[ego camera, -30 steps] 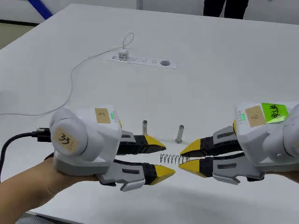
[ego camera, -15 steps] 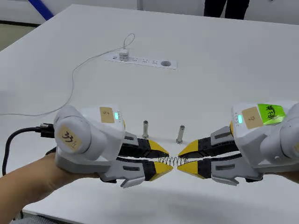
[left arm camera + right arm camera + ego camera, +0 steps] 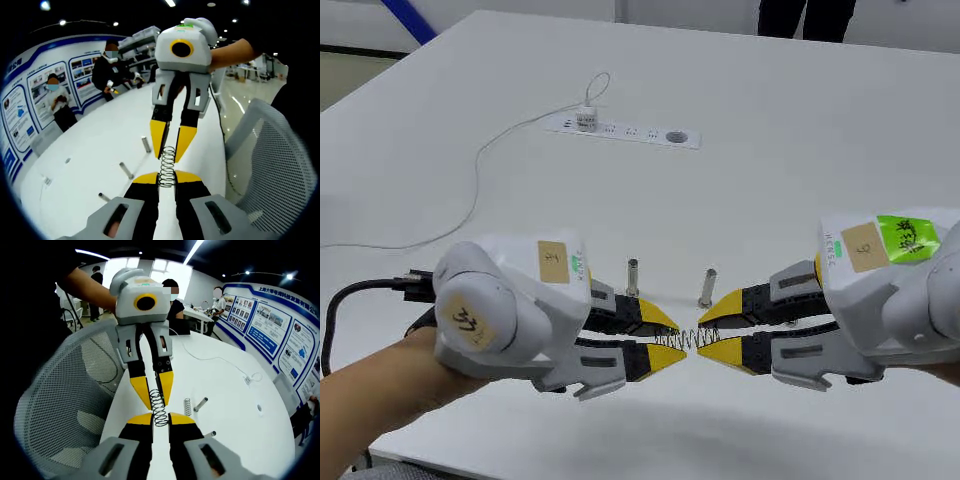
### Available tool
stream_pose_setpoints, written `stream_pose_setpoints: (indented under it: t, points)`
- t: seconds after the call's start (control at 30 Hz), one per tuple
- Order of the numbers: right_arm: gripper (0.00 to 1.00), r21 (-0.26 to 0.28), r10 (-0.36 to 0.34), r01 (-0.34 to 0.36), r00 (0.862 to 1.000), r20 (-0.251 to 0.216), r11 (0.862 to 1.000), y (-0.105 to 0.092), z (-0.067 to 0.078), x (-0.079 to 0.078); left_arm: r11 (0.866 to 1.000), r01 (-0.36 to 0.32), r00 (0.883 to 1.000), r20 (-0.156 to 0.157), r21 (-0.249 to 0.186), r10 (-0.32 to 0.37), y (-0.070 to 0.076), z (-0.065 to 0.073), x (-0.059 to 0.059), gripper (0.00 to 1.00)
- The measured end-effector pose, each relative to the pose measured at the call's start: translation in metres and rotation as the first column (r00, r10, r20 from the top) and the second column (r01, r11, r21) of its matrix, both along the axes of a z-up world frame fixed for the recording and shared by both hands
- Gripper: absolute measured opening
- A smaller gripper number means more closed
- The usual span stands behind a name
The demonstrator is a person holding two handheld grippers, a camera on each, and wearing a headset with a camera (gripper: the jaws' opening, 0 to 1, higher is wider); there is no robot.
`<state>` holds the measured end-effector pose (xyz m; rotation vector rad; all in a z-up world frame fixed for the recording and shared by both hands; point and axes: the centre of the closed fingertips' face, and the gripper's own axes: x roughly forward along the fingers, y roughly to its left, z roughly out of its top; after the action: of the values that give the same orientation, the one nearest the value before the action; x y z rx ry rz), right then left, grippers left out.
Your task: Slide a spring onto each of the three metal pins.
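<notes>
1. White worktop [image 3: 800, 150]; a power strip [image 3: 620, 130] with a cable [image 3: 480, 170] lies at the far side.
2. The spring [image 3: 692, 339] is off the surface, lying left-to-right between the two claws, on the near side of the pins.
3. The left claw [image 3: 675, 339] is pressed together on the spring's left end. The right claw [image 3: 706, 336] pinches its right end. Both tips nearly meet.
4. The left pin [image 3: 632, 276] and right pin [image 3: 706, 287] stand upright just beyond the claws, both bare. A third pin [image 3: 103, 196] is further left. A second spring [image 3: 187, 406] lies loose on the worktop beside a pin.
5. Judged stage: regrip or handover in the air, with no spring on any pin yet.
6. Risks:
   - Pulling the claws apart while both grip would stretch the coils.
   - One claw letting go while the spring is squeezed or bent could flick it off the worktop.
   - A hard pinch may crush an end coil, so it won't pass over a pin.
   - A grip covering the open end blocks threading.
   - A low approach could knock a pin over.
</notes>
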<state>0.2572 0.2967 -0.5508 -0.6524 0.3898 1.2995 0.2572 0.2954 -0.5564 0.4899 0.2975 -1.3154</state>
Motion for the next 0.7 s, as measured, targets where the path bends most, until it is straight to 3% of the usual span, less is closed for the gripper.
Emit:
stream_pose_setpoints:
  t: [0.43, 0.7]
  points:
    - [0.15, 0.016, -0.033, 0.033, 0.999, -0.041, 0.999, -0.0044, -0.0013, 0.0068, 1.0, 0.008, 1.0, 0.026, 0.001, -0.008, 0.002, 0.0058, 0.001, 0.1]
    - [0.11, 0.04, -0.015, 0.018, 0.997, -0.078, 0.999, -0.0017, 0.0005, 0.0011, 1.0, 0.011, 0.999, 0.044, 0.021, -0.012, 0.0034, 0.0031, 0.0002, 0.1]
